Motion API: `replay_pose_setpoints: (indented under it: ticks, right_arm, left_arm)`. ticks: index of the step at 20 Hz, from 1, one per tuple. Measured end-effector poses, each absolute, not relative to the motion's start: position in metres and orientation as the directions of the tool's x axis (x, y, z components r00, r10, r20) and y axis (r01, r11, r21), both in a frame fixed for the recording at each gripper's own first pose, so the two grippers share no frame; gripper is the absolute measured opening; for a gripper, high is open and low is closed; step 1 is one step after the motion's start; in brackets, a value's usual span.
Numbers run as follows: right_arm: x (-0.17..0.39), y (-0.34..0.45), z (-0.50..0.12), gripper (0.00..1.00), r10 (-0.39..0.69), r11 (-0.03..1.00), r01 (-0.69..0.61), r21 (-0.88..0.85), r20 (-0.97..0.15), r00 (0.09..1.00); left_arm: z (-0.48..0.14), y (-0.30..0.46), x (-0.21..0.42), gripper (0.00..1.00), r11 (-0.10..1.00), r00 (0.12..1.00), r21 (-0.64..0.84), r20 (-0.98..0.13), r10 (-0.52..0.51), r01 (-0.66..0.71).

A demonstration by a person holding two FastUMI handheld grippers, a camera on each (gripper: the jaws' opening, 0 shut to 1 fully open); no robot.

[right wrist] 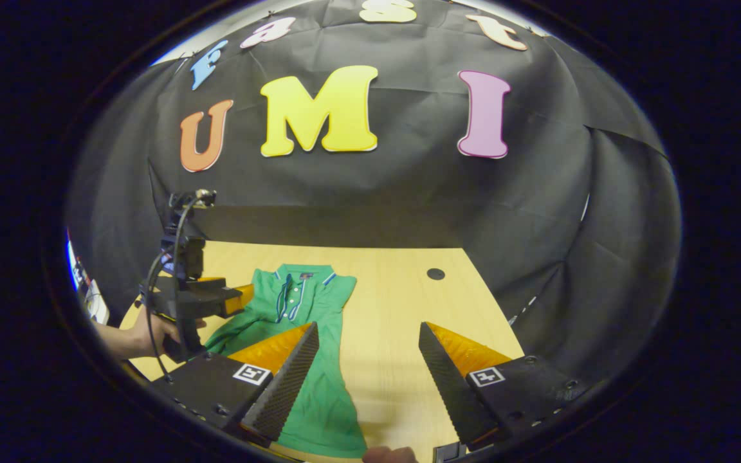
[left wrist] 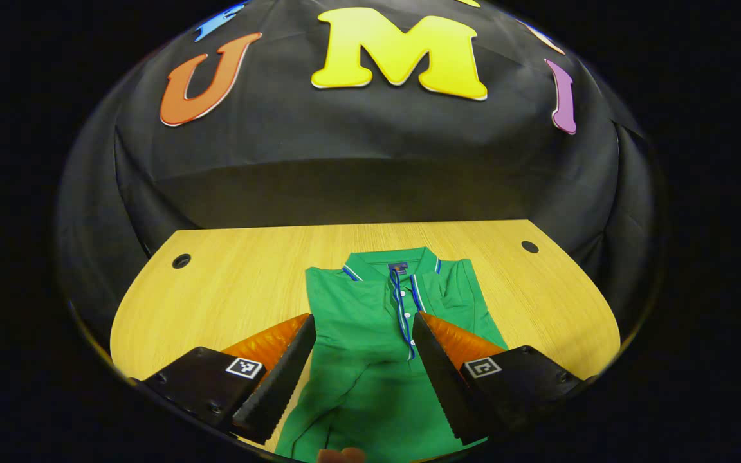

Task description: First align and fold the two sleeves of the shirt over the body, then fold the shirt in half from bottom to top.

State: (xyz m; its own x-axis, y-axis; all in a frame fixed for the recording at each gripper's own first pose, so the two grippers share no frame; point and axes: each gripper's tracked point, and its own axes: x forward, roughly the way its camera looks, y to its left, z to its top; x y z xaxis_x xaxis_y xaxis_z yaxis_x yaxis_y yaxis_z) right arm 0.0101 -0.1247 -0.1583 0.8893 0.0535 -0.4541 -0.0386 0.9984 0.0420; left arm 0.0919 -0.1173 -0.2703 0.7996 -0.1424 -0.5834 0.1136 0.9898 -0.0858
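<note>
On the wooden surface point(left wrist: 229, 283), a green shirt point(left wrist: 370, 321) is being displayed lying flat, its collar pointing toward the far edge and both sleeves appearing folded in over the body. In the left gripper view, the left claw point(left wrist: 364, 350) is being held wide open above the shirt's chest, gripping nothing. In the right gripper view, the right claw point(right wrist: 367, 360) is being held open as well, over the shirt's right edge and the bare wood beside it. Farther off, the left claw point(right wrist: 242, 297) is being carried by a hand point(right wrist: 152, 334).
</note>
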Motion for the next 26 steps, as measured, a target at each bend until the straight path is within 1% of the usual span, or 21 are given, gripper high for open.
replay_pose_setpoints:
  ticks: [4, 5, 7, 9, 10, 13, 15, 18, 19, 20, 22, 23, 24, 26]
  right_arm:
    - [0.003, -0.116, -0.167, 0.96, 0.094, 0.995, -0.088, 0.036, -0.470, 0.878]
    - [-0.002, -0.117, -0.172, 0.98, 0.098, 0.995, -0.092, 0.036, -0.482, 0.871]
    - [-0.016, -0.114, -0.185, 0.98, 0.114, 0.993, -0.112, 0.034, -0.520, 0.846]
    - [-0.035, -0.115, -0.203, 0.98, 0.118, 0.991, -0.136, 0.011, -0.569, 0.814]
    - [-0.045, -0.116, -0.214, 0.96, 0.116, 0.989, -0.148, -0.005, -0.595, 0.795]
    - [-0.077, -0.117, -0.246, 0.96, 0.118, 0.984, -0.175, -0.020, -0.665, 0.737]
    - [-0.095, -0.118, -0.264, 0.96, 0.113, 0.983, -0.183, -0.024, -0.705, 0.700]
    - [-0.124, -0.123, -0.296, 0.96, 0.086, 0.986, -0.167, -0.025, -0.777, 0.624]
    - [-0.139, -0.122, -0.304, 0.96, 0.083, 0.987, -0.162, -0.018, -0.799, 0.596]
    - [-0.147, -0.123, -0.312, 0.96, 0.077, 0.987, -0.158, -0.017, -0.818, 0.570]
    - [-0.156, -0.123, -0.329, 0.96, 0.067, 0.989, -0.148, -0.014, -0.847, 0.527]
    - [-0.159, -0.123, -0.338, 0.94, 0.064, 0.989, -0.147, -0.013, -0.860, 0.507]
    - [-0.161, -0.124, -0.344, 0.96, 0.062, 0.989, -0.149, -0.013, -0.869, 0.490]
    - [-0.162, -0.125, -0.357, 0.98, 0.058, 0.989, -0.148, -0.010, -0.890, 0.452]
  left_arm:
    - [-0.240, -0.090, 0.048, 0.98, 0.990, 0.808, -0.127, -0.576, -0.125, 0.063]
    - [-0.237, -0.083, 0.031, 0.98, 0.989, 0.802, -0.140, -0.585, -0.123, 0.049]
    - [-0.237, -0.070, -0.006, 0.98, 0.987, 0.781, -0.154, -0.612, -0.125, 0.037]
    - [-0.246, -0.055, -0.043, 0.98, 0.990, 0.748, -0.131, -0.652, -0.127, 0.053]
    - [-0.254, -0.051, -0.062, 0.98, 0.989, 0.716, -0.125, -0.684, -0.141, 0.075]
    - [-0.277, -0.037, -0.118, 0.98, 0.985, 0.610, -0.124, -0.774, -0.169, 0.117]
    - [-0.288, -0.028, -0.152, 0.98, 0.985, 0.541, -0.114, -0.824, -0.168, 0.133]
    - [-0.306, -0.025, -0.201, 0.98, 0.982, 0.409, -0.142, -0.895, -0.181, 0.124]
    - [-0.312, -0.026, -0.212, 1.00, 0.982, 0.372, -0.148, -0.910, -0.181, 0.118]
    - [-0.318, -0.025, -0.220, 0.98, 0.982, 0.338, -0.150, -0.924, -0.180, 0.112]
    - [-0.331, -0.026, -0.238, 0.98, 0.981, 0.244, -0.174, -0.951, -0.192, 0.091]
    - [-0.336, -0.028, -0.244, 1.00, 0.980, 0.203, -0.184, -0.959, -0.196, 0.075]
    - [-0.339, -0.031, -0.248, 0.98, 0.978, 0.175, -0.196, -0.963, -0.204, 0.066]
    - [-0.342, -0.031, -0.247, 0.98, 0.980, 0.152, -0.190, -0.968, -0.198, 0.067]
